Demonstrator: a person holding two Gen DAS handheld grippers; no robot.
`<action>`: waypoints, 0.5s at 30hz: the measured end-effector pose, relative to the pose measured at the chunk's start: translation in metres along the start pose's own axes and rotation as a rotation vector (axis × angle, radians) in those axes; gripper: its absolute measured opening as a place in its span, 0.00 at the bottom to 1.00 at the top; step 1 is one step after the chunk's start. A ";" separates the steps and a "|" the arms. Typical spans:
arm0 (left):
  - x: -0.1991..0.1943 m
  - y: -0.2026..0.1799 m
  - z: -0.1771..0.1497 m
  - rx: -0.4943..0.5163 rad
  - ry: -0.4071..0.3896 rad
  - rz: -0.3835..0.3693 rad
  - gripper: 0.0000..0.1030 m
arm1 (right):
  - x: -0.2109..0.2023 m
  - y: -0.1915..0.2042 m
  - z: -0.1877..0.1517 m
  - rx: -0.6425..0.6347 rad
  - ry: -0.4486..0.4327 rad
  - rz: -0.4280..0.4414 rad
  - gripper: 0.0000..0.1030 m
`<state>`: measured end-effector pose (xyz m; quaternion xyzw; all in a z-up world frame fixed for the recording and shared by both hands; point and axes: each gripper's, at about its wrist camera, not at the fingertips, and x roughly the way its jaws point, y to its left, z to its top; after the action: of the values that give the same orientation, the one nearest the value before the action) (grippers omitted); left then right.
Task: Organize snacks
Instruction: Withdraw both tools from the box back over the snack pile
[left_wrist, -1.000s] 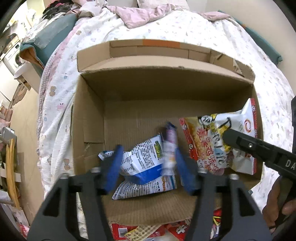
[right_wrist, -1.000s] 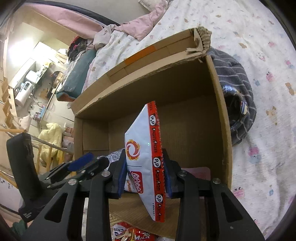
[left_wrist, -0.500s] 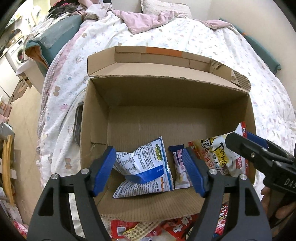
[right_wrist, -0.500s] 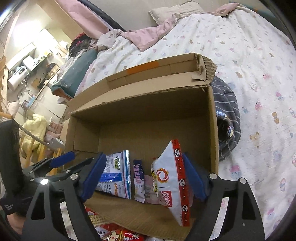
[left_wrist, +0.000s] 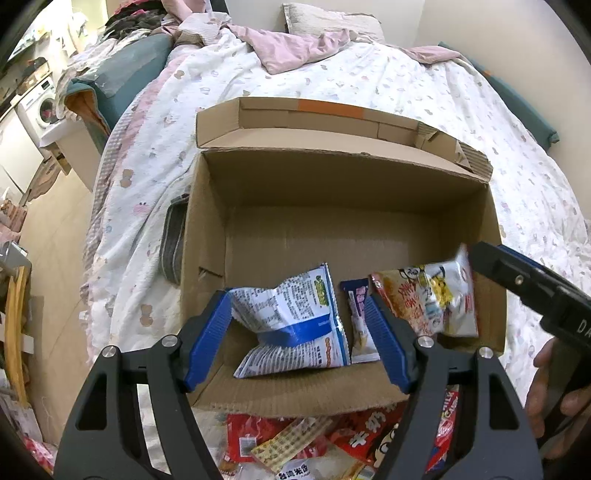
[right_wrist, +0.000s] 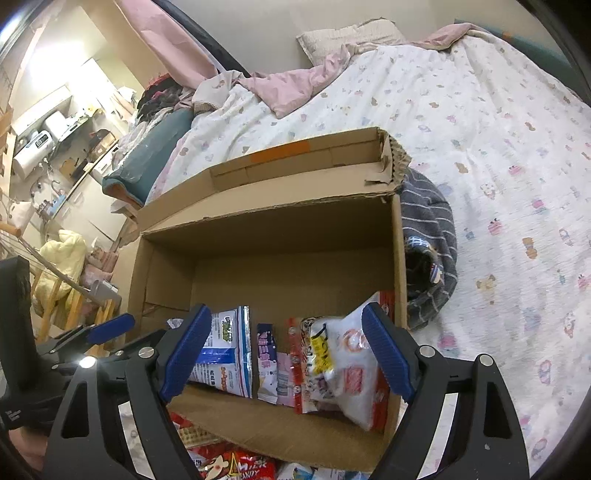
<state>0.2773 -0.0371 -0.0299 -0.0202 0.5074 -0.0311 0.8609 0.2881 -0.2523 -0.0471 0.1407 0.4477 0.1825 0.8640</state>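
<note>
**Three packets boxed, the heap waits below our fingers**

Three snacks stand in the near part of the cardboard box (left_wrist: 332, 192), which sits on the bed (left_wrist: 424, 92): a blue-and-white packet (left_wrist: 295, 321) on the left, a slim purple packet (left_wrist: 358, 325) in the middle, and a red-and-white bag (right_wrist: 343, 365) leaning by the right wall. We hold both grippers above the box's near edge, pointing down into it. The left gripper (left_wrist: 299, 339) has its fingers apart and gripping nothing; the blue-and-white packet only shows between them, lower down. The right gripper (right_wrist: 284, 354) is likewise spread wide and empty, the red-and-white bag lying loose beneath it.

What we judge comes next turns on the loose snack pile (left_wrist: 332, 439). It lies outside the box, on the bed against the near wall, below and behind both sets of fingertips, so either hand must draw back and drop. Neither hand looks clearly nearer. The near cardboard wall stands between fingers and pile. A striped grey cloth (right_wrist: 428, 251) lies right of the box, out of the way.
</note>
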 end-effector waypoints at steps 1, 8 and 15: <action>-0.003 0.001 -0.001 -0.004 -0.002 -0.003 0.70 | -0.002 0.000 -0.001 0.001 -0.003 -0.001 0.84; -0.023 0.006 -0.010 -0.013 -0.033 0.004 0.70 | -0.026 0.000 -0.009 0.011 -0.033 -0.006 0.84; -0.041 0.013 -0.028 -0.018 -0.039 0.008 0.70 | -0.047 0.004 -0.021 0.004 -0.048 -0.018 0.84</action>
<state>0.2336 -0.0211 -0.0085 -0.0263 0.4908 -0.0225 0.8706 0.2456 -0.2675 -0.0233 0.1429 0.4283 0.1701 0.8759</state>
